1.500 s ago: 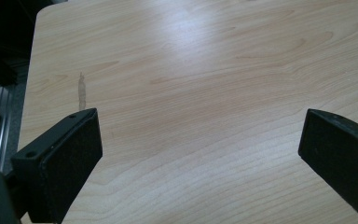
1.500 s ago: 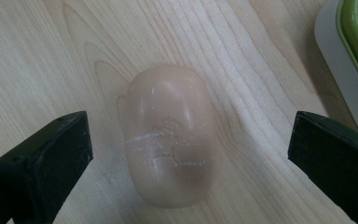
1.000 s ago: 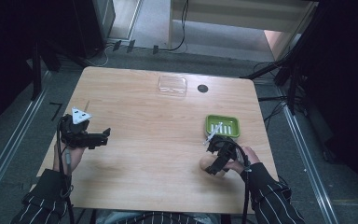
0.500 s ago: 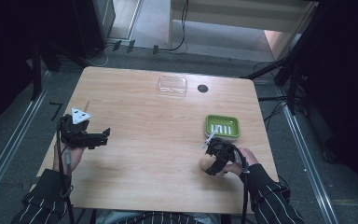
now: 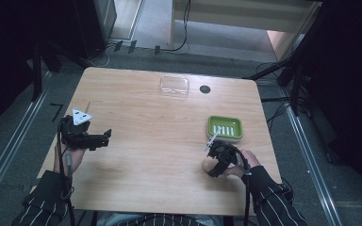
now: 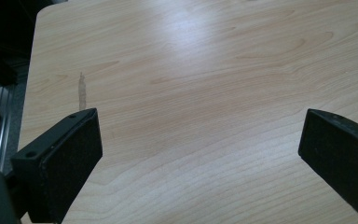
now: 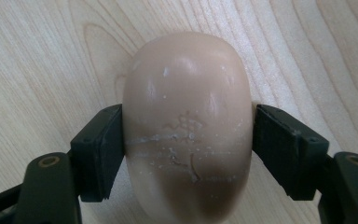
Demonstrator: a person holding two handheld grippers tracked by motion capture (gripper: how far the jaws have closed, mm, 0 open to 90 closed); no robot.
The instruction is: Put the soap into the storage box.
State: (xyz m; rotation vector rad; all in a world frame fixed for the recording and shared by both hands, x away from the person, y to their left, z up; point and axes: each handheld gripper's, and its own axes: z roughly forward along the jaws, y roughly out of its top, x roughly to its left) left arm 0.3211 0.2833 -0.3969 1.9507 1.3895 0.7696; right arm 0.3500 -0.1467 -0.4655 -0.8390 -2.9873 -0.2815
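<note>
A: Where's the soap bar (image 7: 187,135) rn?

B: Lying on the worktop (image 5: 160,141), near the front right corner, just short of the green soap dish (image 5: 225,128). The right gripper (image 7: 186,149) has its fingers (image 7: 98,149) pressed on both sides of it, pinching the bar across its width. The right gripper view shows both pads touching the soap w/ wood grain directly behind it.

A: Lifted or not?

B: Can't tell for sure. From the high view the right gripper (image 5: 210,162) sits low over the wood w/ a pale bit of soap under it, so prob not off the surface yet, or barely.

A: And the left gripper (image 6: 200,154)?

B: Idle. Fingers spread wide, nothing between them, just bare wood in its view. High view has the left gripper (image 5: 104,137) hovering near the left edge, well apart from the soap and dish.

A: So progress?

B: Judging by the layout, the job looks like soap into dish. Grasp seems done; the lift, the short carry toward the dish and the release are left. The dish looks empty, ribbed base visible. There's also a clear plastic lid or tray (image 5: 174,86) and a dark round hole (image 5: 204,88) near the far edge, untouched.
</note>
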